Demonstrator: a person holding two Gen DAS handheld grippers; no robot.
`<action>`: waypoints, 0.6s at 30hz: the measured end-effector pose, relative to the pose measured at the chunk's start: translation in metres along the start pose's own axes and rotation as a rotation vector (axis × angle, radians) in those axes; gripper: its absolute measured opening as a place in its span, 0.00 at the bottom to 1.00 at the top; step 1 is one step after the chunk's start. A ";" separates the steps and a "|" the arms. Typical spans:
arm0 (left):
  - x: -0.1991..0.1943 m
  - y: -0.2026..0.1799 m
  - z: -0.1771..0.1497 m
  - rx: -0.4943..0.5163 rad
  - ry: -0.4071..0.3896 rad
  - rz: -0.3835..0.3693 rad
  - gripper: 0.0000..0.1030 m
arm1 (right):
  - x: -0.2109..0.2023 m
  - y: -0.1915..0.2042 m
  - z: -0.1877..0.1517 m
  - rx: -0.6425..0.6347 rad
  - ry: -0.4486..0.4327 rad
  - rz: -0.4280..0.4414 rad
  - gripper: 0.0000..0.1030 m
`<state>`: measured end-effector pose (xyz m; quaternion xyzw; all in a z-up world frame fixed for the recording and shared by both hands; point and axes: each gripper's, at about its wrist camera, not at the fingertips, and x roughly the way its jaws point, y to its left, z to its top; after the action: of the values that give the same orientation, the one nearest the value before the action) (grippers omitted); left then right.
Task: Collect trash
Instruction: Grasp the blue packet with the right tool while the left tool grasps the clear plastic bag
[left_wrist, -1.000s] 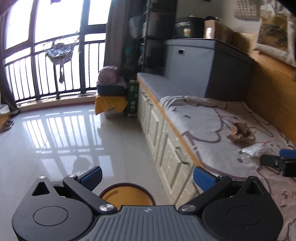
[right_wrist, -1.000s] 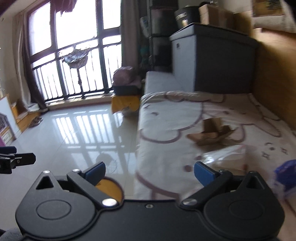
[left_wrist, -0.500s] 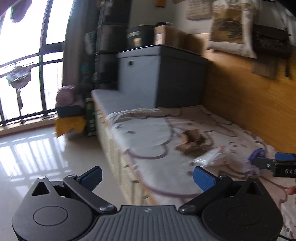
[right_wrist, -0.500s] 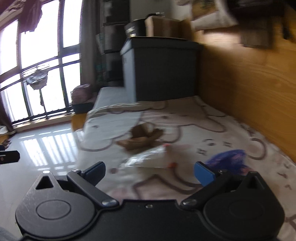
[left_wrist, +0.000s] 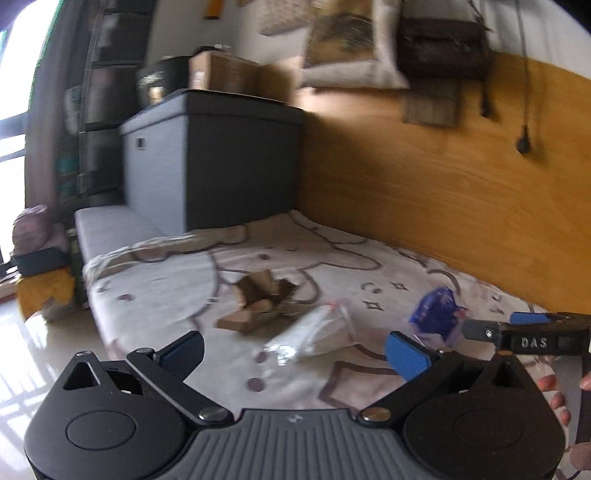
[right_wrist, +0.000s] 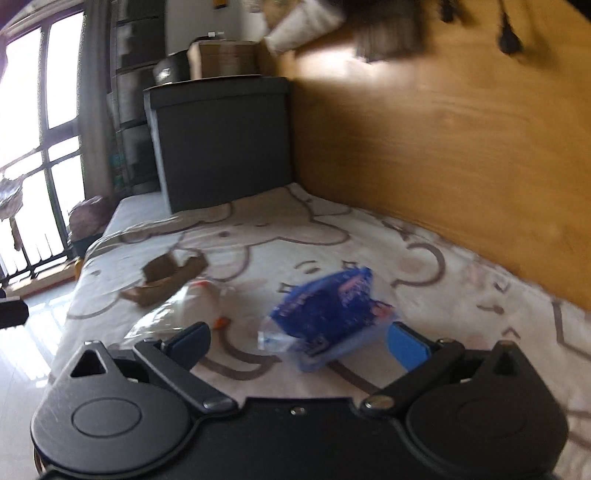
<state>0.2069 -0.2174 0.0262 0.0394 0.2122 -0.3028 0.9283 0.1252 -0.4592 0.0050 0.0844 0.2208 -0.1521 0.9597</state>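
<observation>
Two grippers, both spread wide, nothing held. Left gripper (left_wrist: 295, 347) hovers over the near edge of the patterned blanket (left_wrist: 332, 254), clear plastic bag (left_wrist: 310, 332) lying flat just ahead between its blue fingertips (left_wrist: 406, 354). Right gripper (right_wrist: 299, 341) sits low over the blanket with the blue wrapper (right_wrist: 332, 310) just ahead, between its open jaws; contact cannot be told, blur. In the left view the right gripper (left_wrist: 491, 326) enters from the right edge, tips beside the blue wrapper (left_wrist: 436, 310). Clear plastic bag (right_wrist: 184, 310) left of wrapper. Farther back, torn brown cardboard (left_wrist: 258, 299) (right_wrist: 166, 277) on the blanket, apart from both. Beyond: grey storage box (left_wrist: 214, 158) at the far end, cardboard box (left_wrist: 225, 77) on top, wood wall panel (left_wrist: 443, 184) along the right.
</observation>
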 end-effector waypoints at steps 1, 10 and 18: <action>0.007 -0.003 -0.001 0.011 0.005 -0.013 0.99 | 0.003 -0.004 -0.003 0.023 0.000 -0.008 1.00; 0.066 -0.026 -0.019 0.155 0.069 -0.082 0.85 | 0.041 -0.031 -0.021 0.274 0.028 -0.030 1.00; 0.107 -0.031 -0.028 0.292 0.108 -0.050 0.69 | 0.077 -0.028 -0.028 0.407 0.020 -0.018 1.00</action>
<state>0.2566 -0.2951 -0.0418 0.1849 0.2166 -0.3510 0.8920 0.1707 -0.4990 -0.0576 0.2762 0.1959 -0.2013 0.9191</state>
